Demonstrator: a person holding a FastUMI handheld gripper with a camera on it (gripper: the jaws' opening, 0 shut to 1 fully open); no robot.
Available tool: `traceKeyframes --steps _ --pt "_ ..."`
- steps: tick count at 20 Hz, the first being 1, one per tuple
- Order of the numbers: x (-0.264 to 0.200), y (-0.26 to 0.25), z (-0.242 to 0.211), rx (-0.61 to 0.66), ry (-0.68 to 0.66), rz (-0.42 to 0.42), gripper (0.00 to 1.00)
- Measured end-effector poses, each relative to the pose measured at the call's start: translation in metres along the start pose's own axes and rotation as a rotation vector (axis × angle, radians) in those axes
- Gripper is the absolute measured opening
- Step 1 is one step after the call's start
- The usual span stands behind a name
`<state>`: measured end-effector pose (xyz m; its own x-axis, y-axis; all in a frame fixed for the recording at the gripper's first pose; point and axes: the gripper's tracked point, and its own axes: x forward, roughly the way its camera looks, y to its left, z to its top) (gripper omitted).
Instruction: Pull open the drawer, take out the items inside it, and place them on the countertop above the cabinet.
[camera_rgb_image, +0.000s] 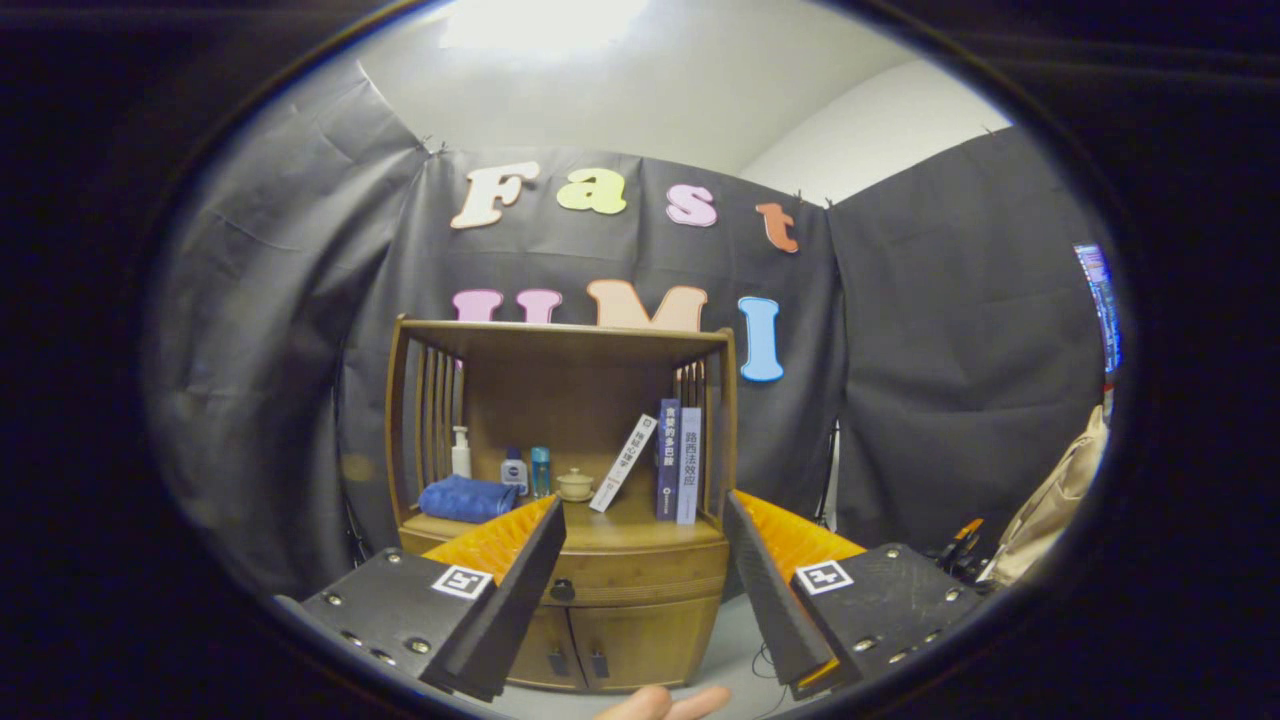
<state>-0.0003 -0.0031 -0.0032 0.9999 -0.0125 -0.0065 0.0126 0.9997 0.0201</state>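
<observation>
With the jaws spread wide and holding nothing, the gripper (640, 560) faces the closed drawer (620, 580), whose small knob (562, 590) sits below the crowded bench (640, 535); a misaligned approach risks slipping off.

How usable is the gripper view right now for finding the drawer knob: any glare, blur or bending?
Gripper view: strong fisheye bending, so the cabinet posts bow outward; a ceiling light blows out overhead, but no glare falls on the wood; the drawer knob is small, dark and soft, yet findable between the open gripper fingers; shelf items are dim but distinct.
</observation>
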Motion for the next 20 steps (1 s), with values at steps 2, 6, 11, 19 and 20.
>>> traceKeyframes --steps 2,6,11,19,20 --pt "0.001 0.001 0.0 -0.003 -0.002 0.003 0.95" --pt "0.004 0.006 -0.003 -0.006 0.004 0.012 0.94" --pt "0.007 0.011 -0.006 -0.006 0.017 0.025 0.94" --pt "0.021 0.008 -0.014 -0.053 0.013 -0.023 0.95" --pt "0.027 0.011 -0.017 -0.061 0.015 -0.025 0.95"
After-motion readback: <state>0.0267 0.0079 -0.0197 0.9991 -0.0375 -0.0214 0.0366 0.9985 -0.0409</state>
